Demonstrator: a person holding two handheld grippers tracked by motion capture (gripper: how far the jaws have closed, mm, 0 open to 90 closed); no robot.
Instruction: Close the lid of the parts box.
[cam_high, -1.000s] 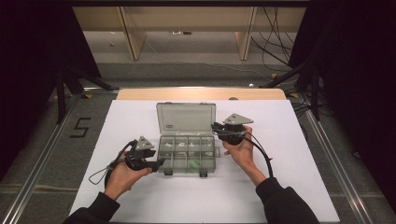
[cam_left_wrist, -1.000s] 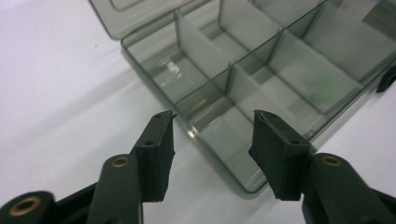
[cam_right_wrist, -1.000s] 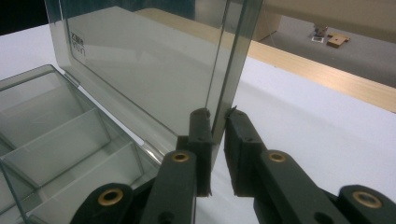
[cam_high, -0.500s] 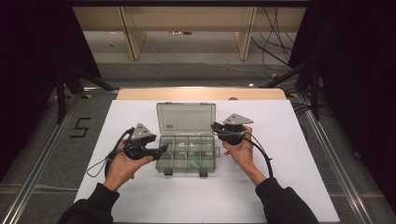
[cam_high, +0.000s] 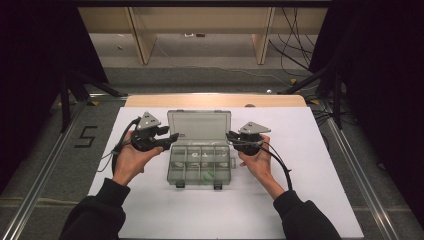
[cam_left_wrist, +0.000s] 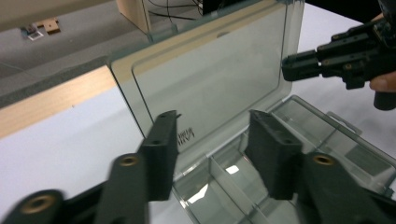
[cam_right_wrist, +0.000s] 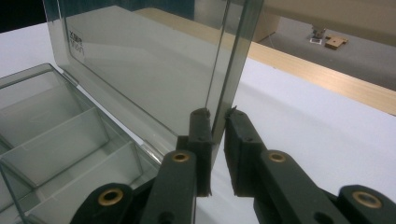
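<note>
Seen from the high view, a clear plastic box (cam_high: 200, 165) lies open at the middle of the white table (cam_high: 310, 200), its lid (cam_high: 199, 125) raised at the far side. The left gripper (cam_high: 167, 139) is held at the lid's left edge, the right gripper (cam_high: 231, 137) at its right edge. Small white pieces and a green piece (cam_high: 208, 175) are seen in the box's compartments.

In the left gripper view, the jaws stand partly apart with nothing between them, having just been closing; the lid (cam_left_wrist: 210, 79) rises just beyond them.

In the right gripper view, the lid's edge (cam_right_wrist: 231, 70) is pinched between narrow jaws; the compartments (cam_right_wrist: 65, 135) at left appear empty.
</note>
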